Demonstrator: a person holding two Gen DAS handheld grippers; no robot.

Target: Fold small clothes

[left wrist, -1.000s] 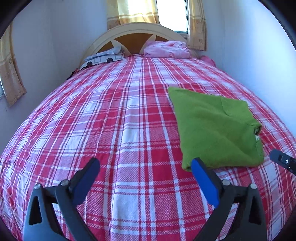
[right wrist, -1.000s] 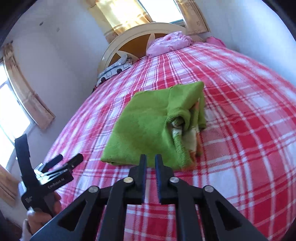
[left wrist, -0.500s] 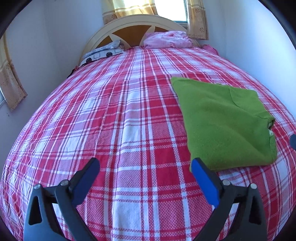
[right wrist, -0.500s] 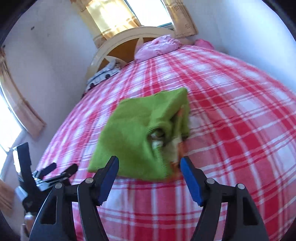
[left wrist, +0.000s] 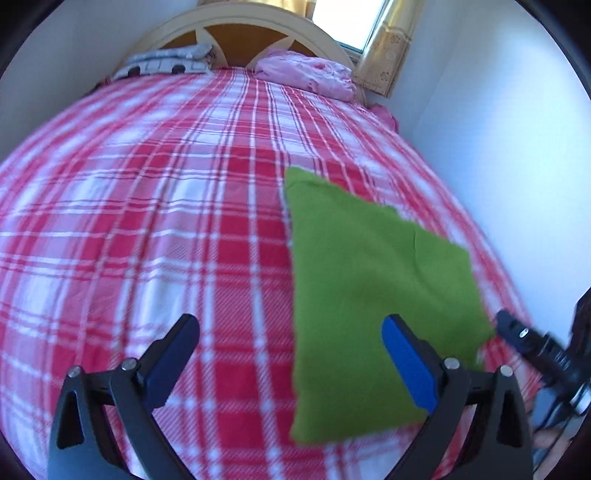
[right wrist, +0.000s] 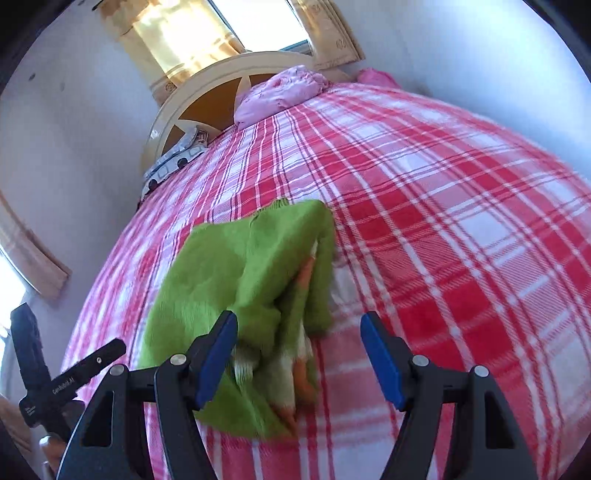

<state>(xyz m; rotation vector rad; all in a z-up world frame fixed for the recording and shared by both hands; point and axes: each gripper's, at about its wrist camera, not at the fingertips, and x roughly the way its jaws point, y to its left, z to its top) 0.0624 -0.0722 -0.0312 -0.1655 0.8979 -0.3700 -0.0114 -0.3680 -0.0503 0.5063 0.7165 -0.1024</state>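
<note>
Both grippers spread, holding nothing: left gripper [left wrist: 290, 354], right gripper [right wrist: 297, 349]. Sweater [right wrist: 236, 280] lies folded ahead of both. Likely best: pinch near-edge corners, catching every layer.

Red plaid bed [left wrist: 147, 221], arched headboard [right wrist: 207, 96], sunlit curtained window [right wrist: 258, 18], white walls [left wrist: 498, 129]

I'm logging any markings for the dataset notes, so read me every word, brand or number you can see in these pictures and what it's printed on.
"GenRobot.AI", small and blurred so only probably: white lettering on the left gripper, seen from the right wrist view.
A second white line lower on that gripper: too small to read.
No text on the green garment, plaid bedspread or right gripper.
</note>
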